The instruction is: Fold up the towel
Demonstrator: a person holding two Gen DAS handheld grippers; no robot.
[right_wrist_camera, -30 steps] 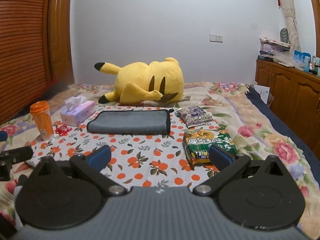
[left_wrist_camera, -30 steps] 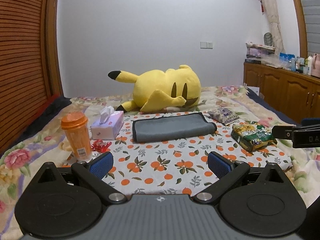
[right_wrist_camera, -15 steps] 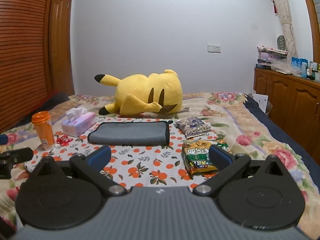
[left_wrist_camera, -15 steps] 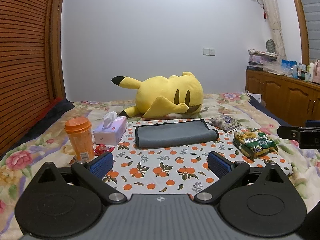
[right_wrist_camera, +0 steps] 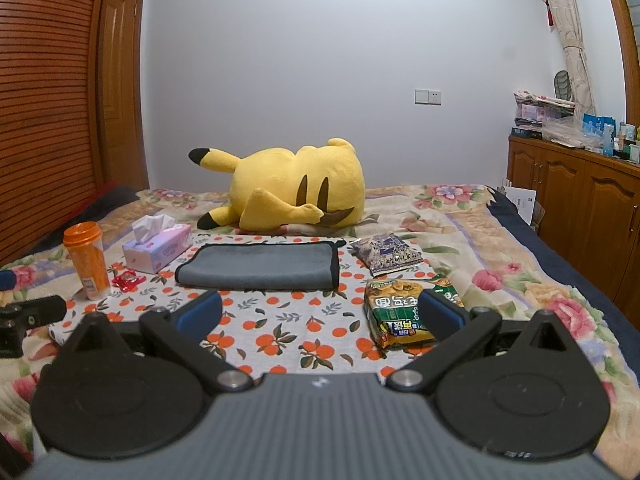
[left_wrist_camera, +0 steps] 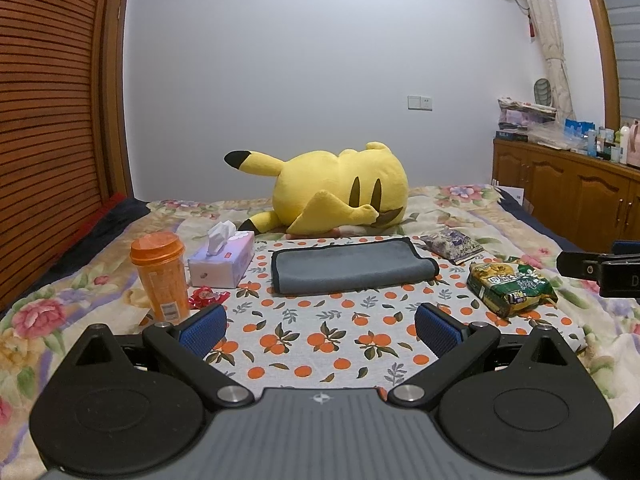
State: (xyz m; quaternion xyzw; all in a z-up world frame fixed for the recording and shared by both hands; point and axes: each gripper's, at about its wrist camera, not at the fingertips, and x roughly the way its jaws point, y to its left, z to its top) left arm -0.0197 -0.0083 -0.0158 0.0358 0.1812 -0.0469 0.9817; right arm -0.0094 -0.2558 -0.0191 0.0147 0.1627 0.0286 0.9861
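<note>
A grey towel (left_wrist_camera: 352, 266) with a dark trim lies folded flat on the orange-print cloth (left_wrist_camera: 320, 332) on the bed. It also shows in the right wrist view (right_wrist_camera: 260, 266). My left gripper (left_wrist_camera: 320, 326) is open and empty, held above the cloth well short of the towel. My right gripper (right_wrist_camera: 320, 312) is open and empty, also short of the towel. The right gripper's tip shows at the right edge of the left wrist view (left_wrist_camera: 600, 270).
An orange-lidded cup (left_wrist_camera: 160, 276), a tissue box (left_wrist_camera: 222, 262) and a red wrapper (left_wrist_camera: 206, 296) stand left of the towel. A green snack bag (left_wrist_camera: 512, 288) and a purple packet (left_wrist_camera: 454, 244) lie to its right. A yellow plush (left_wrist_camera: 340, 194) lies behind it. Wooden cabinets (left_wrist_camera: 568, 196) line the right wall.
Both grippers have tilted up and drawn back a little, so the bed and towel sit lower in both views. The towel has not moved. Both stay open.
</note>
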